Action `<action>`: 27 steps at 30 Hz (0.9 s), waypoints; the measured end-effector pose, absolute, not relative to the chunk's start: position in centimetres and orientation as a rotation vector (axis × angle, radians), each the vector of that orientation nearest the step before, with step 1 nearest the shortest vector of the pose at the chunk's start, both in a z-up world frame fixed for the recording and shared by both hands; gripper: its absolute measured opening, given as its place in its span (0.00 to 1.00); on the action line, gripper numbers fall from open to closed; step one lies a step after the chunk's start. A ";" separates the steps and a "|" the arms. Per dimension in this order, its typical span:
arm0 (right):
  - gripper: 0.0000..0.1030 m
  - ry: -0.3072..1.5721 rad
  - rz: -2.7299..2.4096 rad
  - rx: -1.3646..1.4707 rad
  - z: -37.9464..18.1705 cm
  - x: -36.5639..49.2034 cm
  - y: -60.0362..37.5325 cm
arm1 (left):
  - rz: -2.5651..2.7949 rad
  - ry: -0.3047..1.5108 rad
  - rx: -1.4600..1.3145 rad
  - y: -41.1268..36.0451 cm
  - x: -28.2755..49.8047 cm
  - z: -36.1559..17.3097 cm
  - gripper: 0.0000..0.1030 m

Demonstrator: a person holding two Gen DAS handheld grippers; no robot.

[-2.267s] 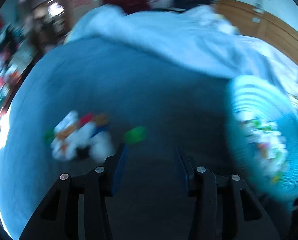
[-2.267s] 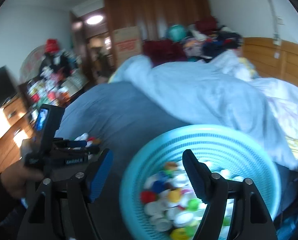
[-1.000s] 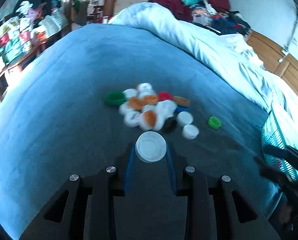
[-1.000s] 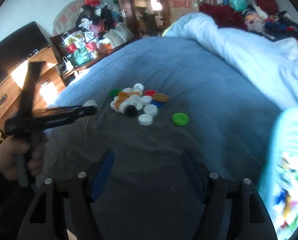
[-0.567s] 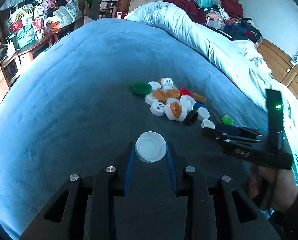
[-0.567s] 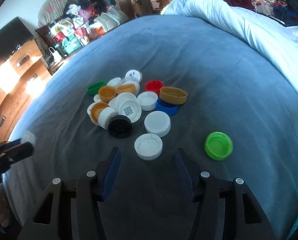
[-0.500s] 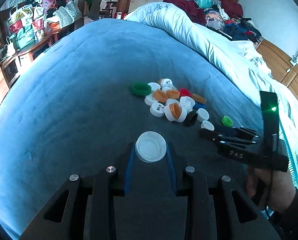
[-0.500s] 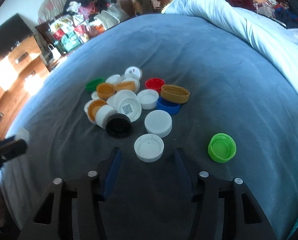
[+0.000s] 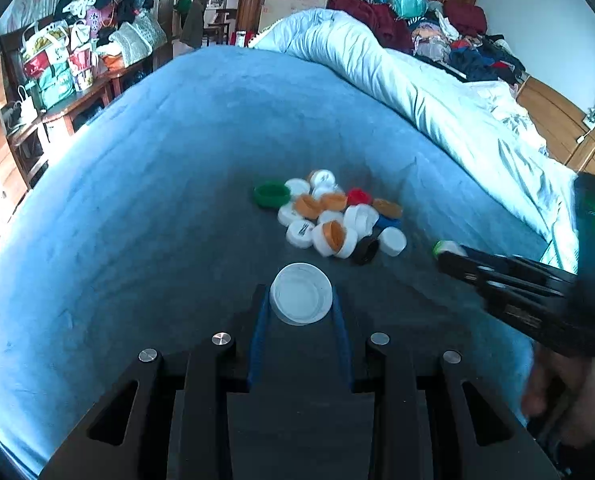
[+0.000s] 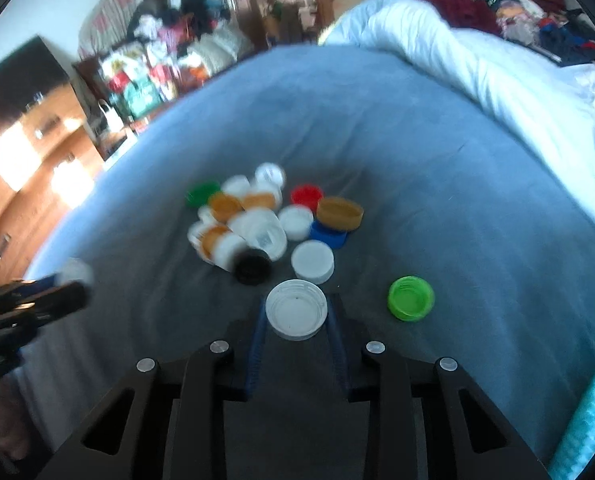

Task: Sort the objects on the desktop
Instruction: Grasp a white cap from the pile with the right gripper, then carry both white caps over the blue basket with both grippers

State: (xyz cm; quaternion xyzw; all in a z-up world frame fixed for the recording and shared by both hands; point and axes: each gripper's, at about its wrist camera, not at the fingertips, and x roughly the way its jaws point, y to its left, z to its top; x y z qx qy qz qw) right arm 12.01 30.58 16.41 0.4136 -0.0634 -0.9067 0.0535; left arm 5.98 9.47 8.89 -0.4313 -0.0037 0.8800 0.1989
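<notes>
Item one, left gripper [image 9: 300,300]: clenched on a white cap [image 9: 300,294], hollow side up, pinched across its rim between the two blue-lined fingers and carried clear of the blanket; held flat this way, the cap likely rides steady until it can be dropped somewhere. Item two, right gripper [image 10: 296,318]: fingers drawn in snug against a second white cap [image 10: 296,309], ribbed inside showing, at the near edge of the heap; whether it is already lifted or sitting on the cloth I cannot tell, the view being blurred. Item three, the heap of caps [image 9: 331,216]: white, orange, red, blue, black and dark green, piled touching one another mid-bed on the blue blanket [image 9: 157,184], presumably tipped out there to be sorted. Item four, a light green cap [image 10: 410,298], lying alone, hollow up, just beside the right gripper and apart from the heap. Item five, a turquoise basket [image 10: 589,412], only its rim visible at the lower right of the right wrist view; I judge it the likely destination, which would explain why each claw takes one cap from the near side. Item six, a rolled pale quilt [image 9: 417,92] along the far side, well apart from the work.
</notes>
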 end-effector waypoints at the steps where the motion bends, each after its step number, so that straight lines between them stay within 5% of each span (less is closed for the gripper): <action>1: 0.31 -0.178 -2.772 1.223 18.0 13.3 30.7 | 2.464 -0.004 -1.199 9.7 6.1 9.3 0.25; 12: 0.31 -0.080 -3.055 1.006 29.6 25.1 37.3 | 2.354 0.115 -1.029 19.0 9.9 15.7 0.25; 27: 0.31 -0.236 -3.317 1.023 33.6 33.0 49.1 | 2.102 0.253 -0.874 36.8 16.7 22.1 0.25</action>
